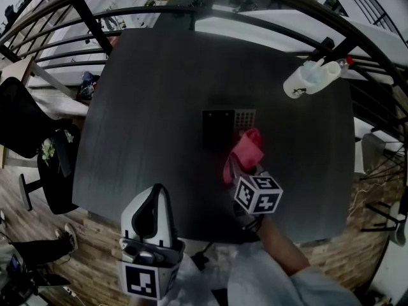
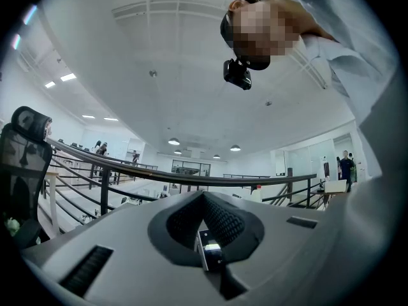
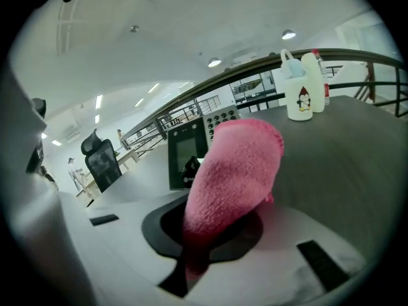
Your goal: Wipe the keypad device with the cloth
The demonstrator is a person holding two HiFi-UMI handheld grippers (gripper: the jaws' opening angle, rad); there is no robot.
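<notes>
The keypad device [image 1: 228, 127] lies flat in the middle of the dark table [image 1: 159, 94], black screen on the left, grey key grid on the right. My right gripper [image 1: 241, 161] is shut on a pink cloth [image 1: 246, 149], which hangs over the device's near right corner. In the right gripper view the cloth [image 3: 236, 171] bulges out of the jaws and hides them, with the device [image 3: 190, 148] just behind it. My left gripper [image 1: 156, 195] is off the table's near edge, away from the device. It points up toward the ceiling [image 2: 204, 199], jaws together and holding nothing.
A white mug [image 1: 305, 80] holding small bottles stands at the table's far right, also seen as a penguin-printed mug [image 3: 299, 98] in the right gripper view. A curved black railing [image 1: 210, 5] runs behind the table. A black office chair [image 1: 25, 123] stands to the left.
</notes>
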